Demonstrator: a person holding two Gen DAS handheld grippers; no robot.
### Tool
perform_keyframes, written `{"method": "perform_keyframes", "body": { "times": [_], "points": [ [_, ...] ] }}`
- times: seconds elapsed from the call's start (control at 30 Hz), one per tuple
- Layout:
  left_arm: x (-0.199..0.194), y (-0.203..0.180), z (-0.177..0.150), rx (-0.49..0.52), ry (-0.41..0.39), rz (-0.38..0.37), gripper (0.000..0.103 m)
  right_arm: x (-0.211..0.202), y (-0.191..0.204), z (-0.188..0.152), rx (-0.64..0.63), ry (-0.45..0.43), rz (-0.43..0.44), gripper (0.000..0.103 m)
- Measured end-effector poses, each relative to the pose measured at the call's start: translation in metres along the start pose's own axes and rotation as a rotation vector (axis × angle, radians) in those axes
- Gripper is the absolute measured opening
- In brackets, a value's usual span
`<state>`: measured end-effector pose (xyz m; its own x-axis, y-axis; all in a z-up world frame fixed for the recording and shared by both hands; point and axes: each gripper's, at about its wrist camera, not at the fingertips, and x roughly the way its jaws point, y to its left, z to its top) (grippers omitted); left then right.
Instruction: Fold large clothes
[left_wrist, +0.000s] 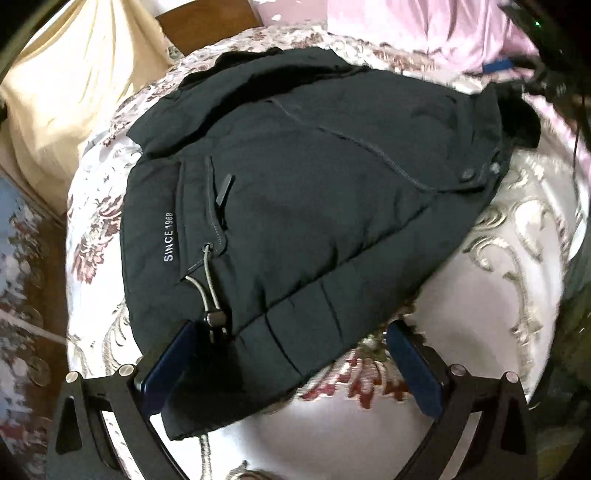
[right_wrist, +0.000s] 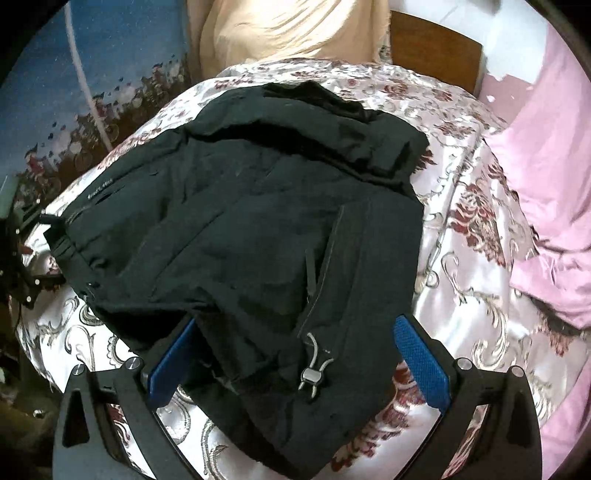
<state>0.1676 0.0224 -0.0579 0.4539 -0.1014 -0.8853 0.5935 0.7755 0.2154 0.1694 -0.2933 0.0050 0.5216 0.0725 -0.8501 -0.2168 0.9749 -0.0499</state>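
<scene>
1. A dark jacket (right_wrist: 236, 221) lies bunched on the floral bedspread (right_wrist: 461, 177)
2. The right gripper (right_wrist: 295, 354) at 6 o'clock straddles its hem, blue fingers (right_wrist: 421, 358) spread
3. Pink sheet (right_wrist: 546, 166) at 3 o'clock

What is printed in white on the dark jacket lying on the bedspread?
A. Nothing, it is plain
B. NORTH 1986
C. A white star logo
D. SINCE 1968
D: in the left wrist view the jacket carries small white lettering reading SINCE 1968 beside a zip pocket, on the floral bedspread.

left wrist: close, above hem | right wrist: likewise | shared: jacket (left_wrist: 295, 192)
</scene>
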Motion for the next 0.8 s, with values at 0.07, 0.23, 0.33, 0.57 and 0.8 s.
{"method": "perform_keyframes", "body": {
  "times": [0.07,0.23,0.33,0.57,0.8],
  "points": [
    [0.003,0.003,0.003,-0.007,0.006,0.012,0.103,0.004,0.001,0.002,-0.024,0.015,-0.003,0.101],
    [0.009,0.008,0.013,0.001,0.013,0.074,0.065,0.004,-0.004,0.004,-0.013,0.018,0.016,0.101],
    [0.005,0.012,0.017,-0.005,-0.002,0.053,0.051,-0.005,0.003,-0.007,-0.077,0.024,0.070,0.101],
    [-0.001,0.038,0.040,-0.160,0.003,-0.052,0.041,0.001,0.044,-0.050,-0.365,0.184,0.047,0.101],
    [-0.002,0.039,0.036,-0.127,0.014,-0.059,0.043,0.019,0.041,-0.043,-0.240,0.102,-0.137,0.098]
  ]
}}
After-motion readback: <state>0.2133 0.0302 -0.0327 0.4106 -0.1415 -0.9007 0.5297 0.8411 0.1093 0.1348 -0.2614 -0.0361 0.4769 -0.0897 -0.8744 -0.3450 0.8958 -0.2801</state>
